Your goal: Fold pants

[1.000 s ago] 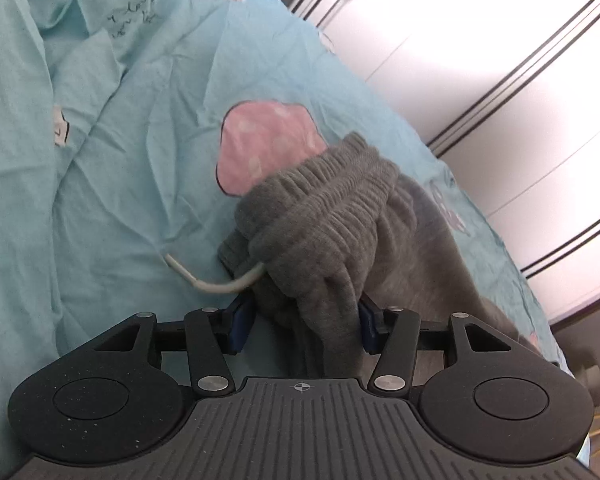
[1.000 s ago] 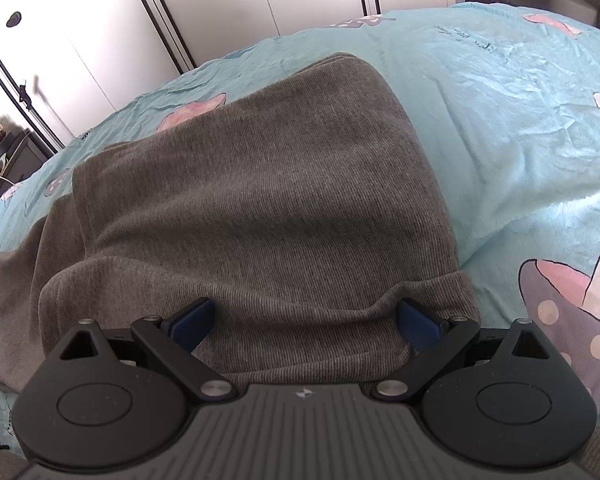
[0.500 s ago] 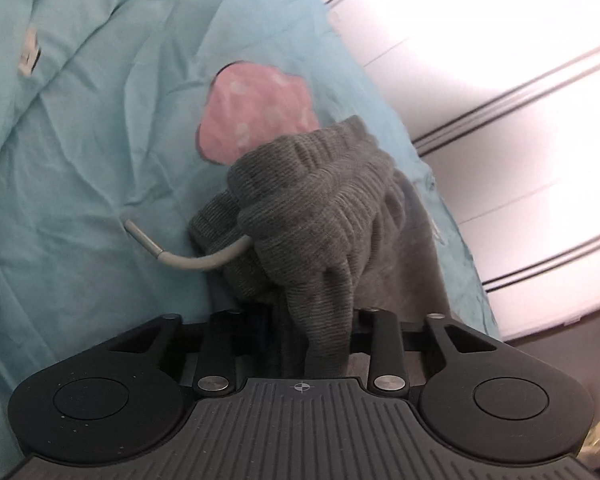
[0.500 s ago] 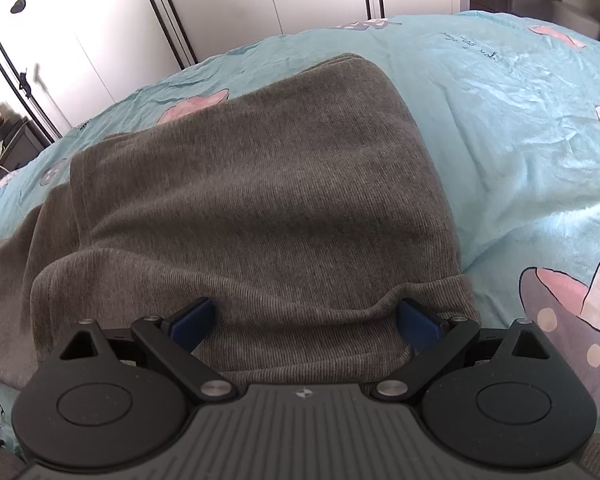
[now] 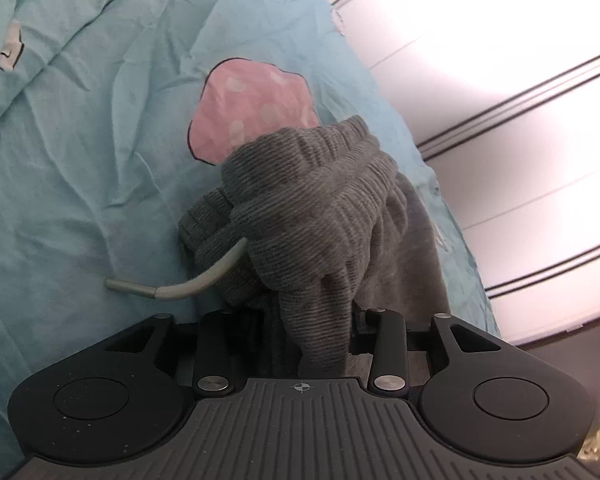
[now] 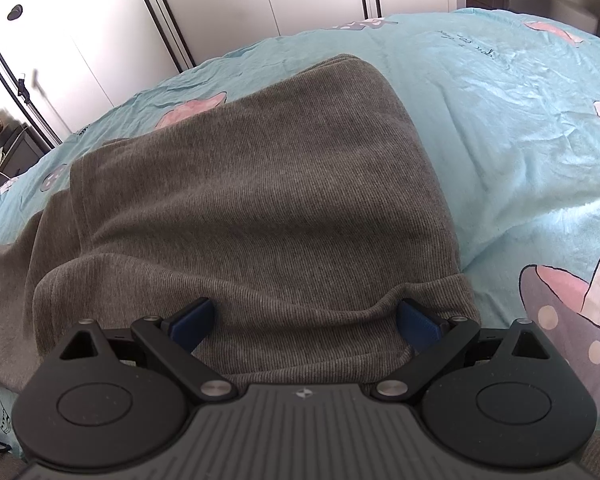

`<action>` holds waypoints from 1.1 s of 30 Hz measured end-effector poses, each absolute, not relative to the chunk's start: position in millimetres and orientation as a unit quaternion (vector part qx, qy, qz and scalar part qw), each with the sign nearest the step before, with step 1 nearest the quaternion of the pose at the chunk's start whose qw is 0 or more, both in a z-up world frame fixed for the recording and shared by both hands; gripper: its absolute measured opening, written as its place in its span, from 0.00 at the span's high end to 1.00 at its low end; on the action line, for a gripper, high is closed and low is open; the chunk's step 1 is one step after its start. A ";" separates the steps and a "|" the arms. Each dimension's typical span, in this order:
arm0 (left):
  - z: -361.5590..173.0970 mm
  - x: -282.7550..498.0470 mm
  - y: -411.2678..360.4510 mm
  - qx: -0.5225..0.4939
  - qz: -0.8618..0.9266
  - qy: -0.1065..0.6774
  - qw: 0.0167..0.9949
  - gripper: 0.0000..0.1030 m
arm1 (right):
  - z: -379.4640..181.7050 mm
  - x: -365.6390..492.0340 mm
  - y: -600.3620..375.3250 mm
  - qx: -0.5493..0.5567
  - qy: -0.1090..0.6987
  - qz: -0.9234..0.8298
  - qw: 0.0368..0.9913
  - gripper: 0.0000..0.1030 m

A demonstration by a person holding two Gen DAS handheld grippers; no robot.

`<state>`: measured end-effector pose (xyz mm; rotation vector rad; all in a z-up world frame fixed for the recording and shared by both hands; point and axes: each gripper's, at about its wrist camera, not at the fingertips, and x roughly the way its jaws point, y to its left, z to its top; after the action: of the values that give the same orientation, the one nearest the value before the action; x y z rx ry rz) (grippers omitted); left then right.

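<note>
Grey pants [image 5: 320, 208] bunch in the clamped left gripper [image 5: 300, 332]; the right gripper [image 6: 304, 320] gapes wide over them.

Ahead of the jaws spreads a bed under a wrinkled turquoise sheet [image 6: 500, 128] printed with pink cartoon shapes [image 5: 252, 112]. Beyond it stand white wardrobe doors [image 6: 220, 8] with dark seams, brightly lit.

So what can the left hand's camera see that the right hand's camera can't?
Only the left wrist view shows the bunched waistband with its drawstring, pinched in the left gripper. Only the right wrist view shows the flat pant leg and the right gripper, open around the hem. Both show grey pants, the blue bedsheet and white wardrobe doors.
</note>
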<state>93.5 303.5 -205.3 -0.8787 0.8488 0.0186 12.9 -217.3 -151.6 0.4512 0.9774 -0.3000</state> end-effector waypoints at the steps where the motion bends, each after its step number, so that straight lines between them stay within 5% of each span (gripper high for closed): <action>1: -201.5 94.7 299.6 -0.403 0.010 0.398 0.824 0.72 | -151.0 12.3 -218.0 0.216 0.463 -0.142 0.848 0.05; 12: -93.0 84.7 221.8 -0.244 -0.021 0.318 0.916 0.80 | -126.6 -21.3 -257.3 0.351 0.377 -0.148 0.844 0.05; 18: -21.6 63.7 87.5 -0.118 -0.135 0.257 0.950 0.80 | -101.6 -41.3 -271.9 0.356 0.323 -0.161 0.862 0.05; 23: -28.0 45.8 -67.7 0.017 -0.221 0.236 0.946 0.79 | -85.8 -64.0 -293.4 0.383 0.275 -0.174 0.864 0.05; 30: -163.8 26.6 -239.6 0.276 -0.262 0.403 0.832 0.62 | -84.7 -92.0 -320.6 0.394 0.266 -0.191 0.859 0.05; 31: -167.6 15.2 -240.2 0.299 -0.266 0.378 0.835 0.61 | -87.2 -93.8 -324.3 0.398 0.273 -0.192 0.855 0.05; 33: -156.5 0.1 -225.9 0.296 -0.300 0.341 0.841 0.34 | -92.3 -97.9 -328.1 0.405 0.284 -0.187 0.848 0.05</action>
<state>0.1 -225.8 -156.5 0.6251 0.7207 -0.6332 -97.9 -328.1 -92.3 0.8544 0.5990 -0.3950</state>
